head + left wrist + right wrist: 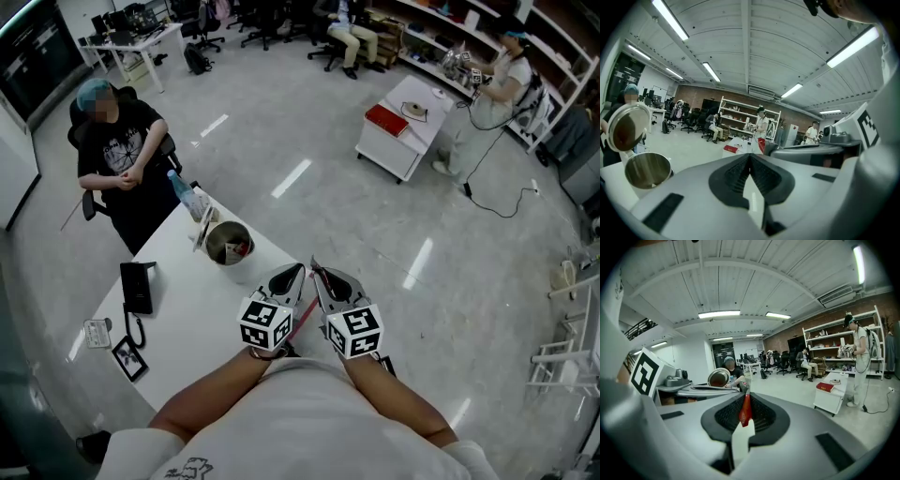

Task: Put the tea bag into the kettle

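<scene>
Right tool (744,398) is pinching a thin red tea bag (745,411) and left tool (750,157) is sitting shut and empty, both over the white bench's (187,314) near-right corner, while the round steel kettle (210,246), lid up, is standing ahead-left at the far end.

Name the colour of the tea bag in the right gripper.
Red tea bag, clearest in right gripper view.

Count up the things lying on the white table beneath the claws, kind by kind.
Kettle: 1
Bottle: 1
Black case: 1
Small cards: 2
Total: 5
</scene>
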`<state>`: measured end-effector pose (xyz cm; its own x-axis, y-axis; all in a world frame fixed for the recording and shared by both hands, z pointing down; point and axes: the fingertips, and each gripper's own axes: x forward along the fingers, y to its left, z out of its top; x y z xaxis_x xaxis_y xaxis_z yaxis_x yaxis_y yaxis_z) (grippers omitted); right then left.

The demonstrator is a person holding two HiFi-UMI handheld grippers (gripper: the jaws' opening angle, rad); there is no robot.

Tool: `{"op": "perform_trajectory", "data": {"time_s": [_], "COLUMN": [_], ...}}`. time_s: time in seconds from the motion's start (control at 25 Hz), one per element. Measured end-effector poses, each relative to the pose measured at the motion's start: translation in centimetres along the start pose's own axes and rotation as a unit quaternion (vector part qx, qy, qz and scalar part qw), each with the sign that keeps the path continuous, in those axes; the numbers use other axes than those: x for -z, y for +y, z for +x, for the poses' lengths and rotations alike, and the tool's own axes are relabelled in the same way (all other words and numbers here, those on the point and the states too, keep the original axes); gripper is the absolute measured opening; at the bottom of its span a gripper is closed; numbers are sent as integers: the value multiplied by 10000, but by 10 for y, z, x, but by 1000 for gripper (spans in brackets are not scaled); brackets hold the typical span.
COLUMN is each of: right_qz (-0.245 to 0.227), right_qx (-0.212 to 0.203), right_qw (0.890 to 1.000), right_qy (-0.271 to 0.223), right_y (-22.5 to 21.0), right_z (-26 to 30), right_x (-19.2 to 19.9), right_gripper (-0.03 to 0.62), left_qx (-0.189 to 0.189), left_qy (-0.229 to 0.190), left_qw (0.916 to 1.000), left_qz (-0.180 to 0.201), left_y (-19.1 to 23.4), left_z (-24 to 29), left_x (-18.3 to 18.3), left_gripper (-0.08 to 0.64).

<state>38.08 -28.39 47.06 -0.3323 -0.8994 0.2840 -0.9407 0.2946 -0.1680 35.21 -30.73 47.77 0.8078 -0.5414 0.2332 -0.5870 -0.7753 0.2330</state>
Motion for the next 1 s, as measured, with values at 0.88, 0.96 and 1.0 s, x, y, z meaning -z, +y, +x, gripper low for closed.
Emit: {"op": "perform_trajectory", "data": {"time_s": [0.88, 0.96, 1.0], "right_qz": [-850, -975, -1031], "right_qx": [-2620, -2888, -3018], "right_qw": [9595, 9503, 9453], "right_qy": [586, 641, 678], "right_y": [83, 93, 97], "right_z": [170, 183, 190], "right_x": [-18, -23, -25], "right_gripper": [34, 34, 34], "left_qx": [-2594, -2868, -3005], "left_qy": [-695, -787, -820], "left_qw": [9585, 9489, 9438], "left_qz": [-956, -1054, -1102], "left_y": [173, 187, 193], "left_z": [-54, -60, -62], "left_x": [-6, -9, -9], "left_gripper": [9, 9, 9]}}
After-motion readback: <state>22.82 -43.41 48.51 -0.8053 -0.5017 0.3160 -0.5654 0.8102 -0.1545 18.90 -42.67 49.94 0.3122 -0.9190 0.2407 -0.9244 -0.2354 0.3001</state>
